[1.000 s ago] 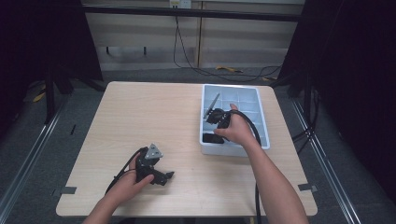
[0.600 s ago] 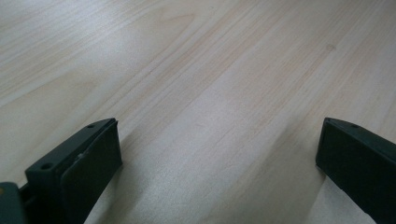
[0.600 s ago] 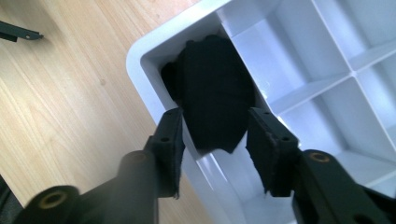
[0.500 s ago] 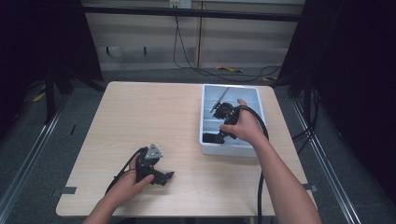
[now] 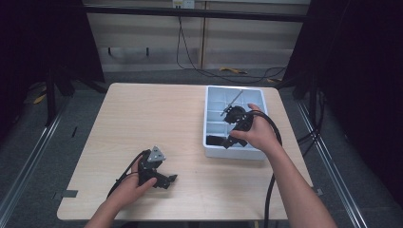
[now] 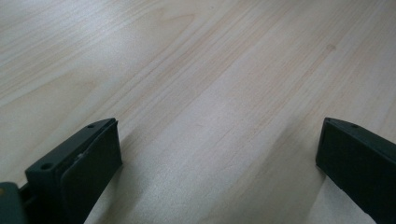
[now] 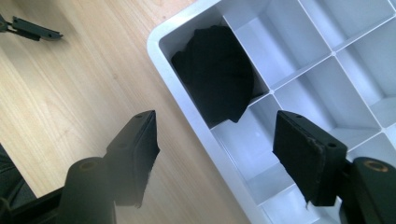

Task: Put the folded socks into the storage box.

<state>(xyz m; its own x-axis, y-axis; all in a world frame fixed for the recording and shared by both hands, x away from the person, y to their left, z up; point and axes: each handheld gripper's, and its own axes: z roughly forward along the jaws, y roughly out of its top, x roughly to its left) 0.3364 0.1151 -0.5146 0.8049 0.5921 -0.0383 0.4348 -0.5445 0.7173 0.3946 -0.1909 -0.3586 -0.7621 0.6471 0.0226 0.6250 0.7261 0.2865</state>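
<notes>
The right gripper (image 7: pixel 215 154) hung released over the tray (image 7: pixel 187 116); ahead, a black lump (image 7: pixel 217 79) defied identification. The left gripper (image 6: pixel 217 163) stood released over bare surface (image 6: pixel 196 70).

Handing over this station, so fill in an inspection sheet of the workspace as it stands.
Surface: light wooden table, bare where visible.
Job's things: white divided tray at the table's right; dark bundle in a corner compartment.
Clutter: nothing seen.
Grippers: left gripper open, low over bare wood; right gripper open, above the tray's edge.
Cables: black cable trails from the right gripper off the near edge.
Surroundings: dark curtains, grey floor, loose wires on the floor behind.
</notes>
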